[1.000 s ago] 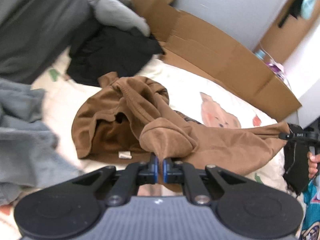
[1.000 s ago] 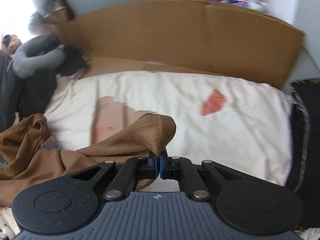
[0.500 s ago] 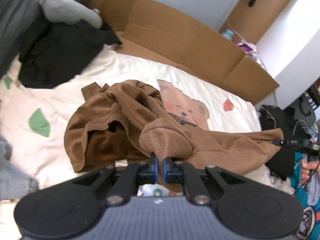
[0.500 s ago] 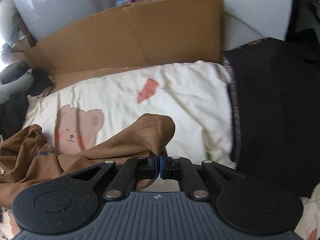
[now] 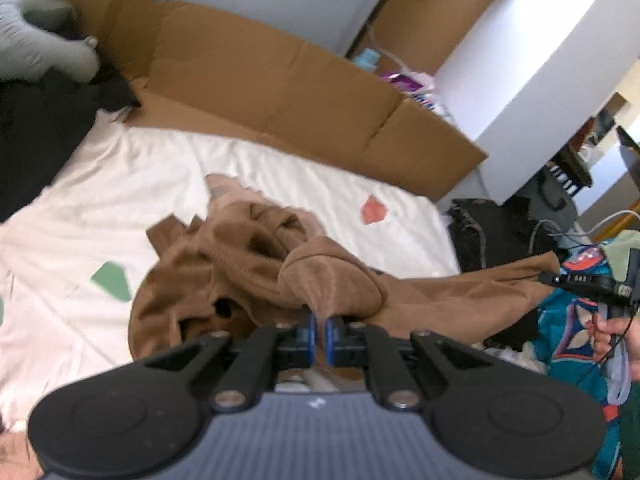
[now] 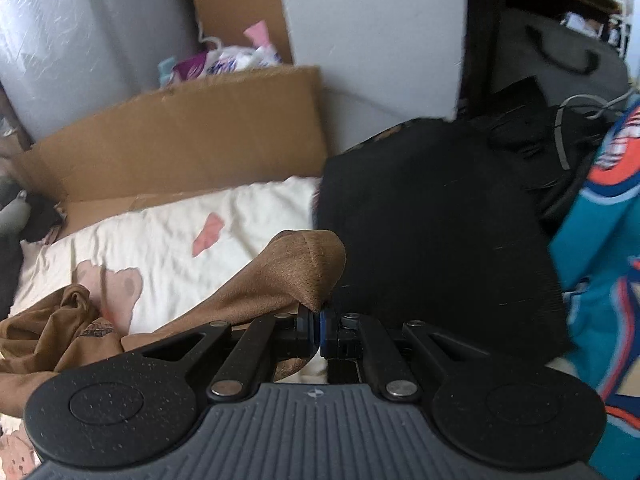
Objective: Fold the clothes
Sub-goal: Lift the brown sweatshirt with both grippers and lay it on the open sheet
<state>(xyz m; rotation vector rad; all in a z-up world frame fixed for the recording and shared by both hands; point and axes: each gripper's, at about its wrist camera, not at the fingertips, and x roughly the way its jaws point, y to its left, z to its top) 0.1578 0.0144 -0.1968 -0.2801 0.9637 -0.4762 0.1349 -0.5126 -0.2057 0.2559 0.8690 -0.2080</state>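
A brown garment lies bunched on the white printed bedsheet. My left gripper is shut on a fold of it, lifted a little above the bed. My right gripper is shut on another corner of the same brown garment, stretched out to the right. The right gripper also shows in the left wrist view at the far right, held by a hand, with the cloth taut between the two grippers.
A cardboard wall runs along the bed's far side. A black garment lies at the right end of the bed, a teal jersey beyond it. Dark and grey clothes are piled at the left.
Both grippers have swung to the right with the brown garment still held. The cloth is pulled rightward across the sheet, and the black garment and teal jersey have come into view.
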